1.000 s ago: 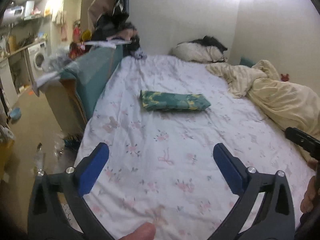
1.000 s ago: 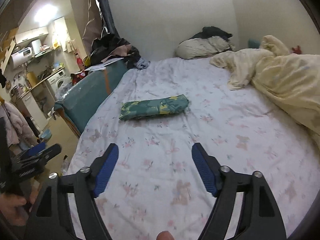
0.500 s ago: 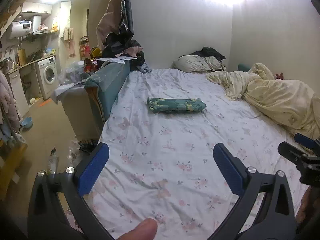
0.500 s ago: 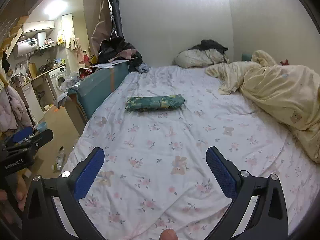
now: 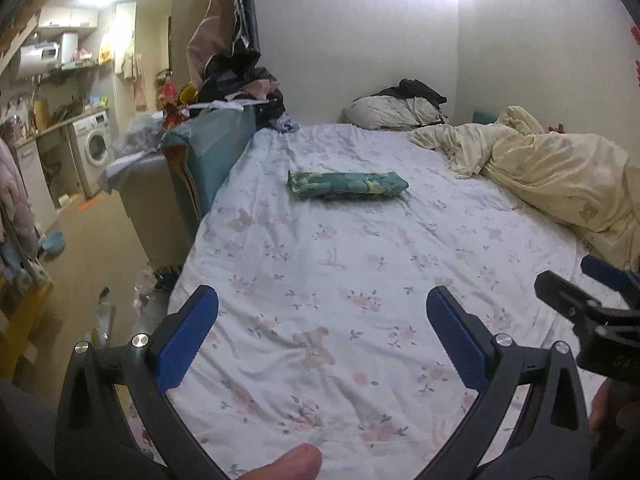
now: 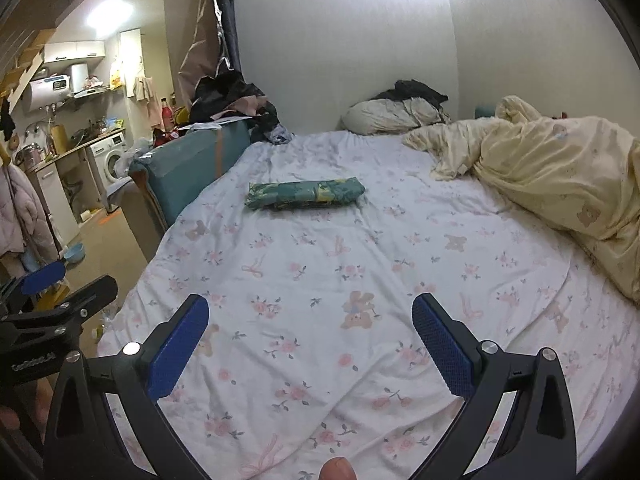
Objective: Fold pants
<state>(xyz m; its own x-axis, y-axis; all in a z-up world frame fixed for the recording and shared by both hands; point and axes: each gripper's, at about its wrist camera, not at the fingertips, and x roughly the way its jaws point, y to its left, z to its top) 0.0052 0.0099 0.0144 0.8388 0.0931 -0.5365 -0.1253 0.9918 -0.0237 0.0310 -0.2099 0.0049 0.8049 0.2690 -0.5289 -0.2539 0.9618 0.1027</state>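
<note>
The pants (image 5: pixel 347 186) are green patterned cloth, folded into a compact long bundle. They lie on the floral bed sheet (image 5: pixel 360 280), far ahead of both grippers; they also show in the right wrist view (image 6: pixel 306 193). My left gripper (image 5: pixel 322 334) is open and empty above the near end of the bed. My right gripper (image 6: pixel 310 342) is open and empty too, also over the near end. The right gripper shows at the right edge of the left wrist view (image 5: pixel 592 300); the left gripper shows at the left edge of the right wrist view (image 6: pixel 52 300).
A rumpled cream duvet (image 5: pixel 560 176) covers the right side of the bed. A pillow with dark clothes (image 5: pixel 396 108) lies at the head. A teal sofa arm (image 5: pixel 208 152) piled with clothes stands left of the bed. The floor (image 5: pixel 92 248) with clutter and a washing machine (image 5: pixel 94 148) lies further left.
Both grippers have drawn back and up from the bed, so the folded pants look farther away. The right gripper's jaws have opened wider. The pants have not moved.
</note>
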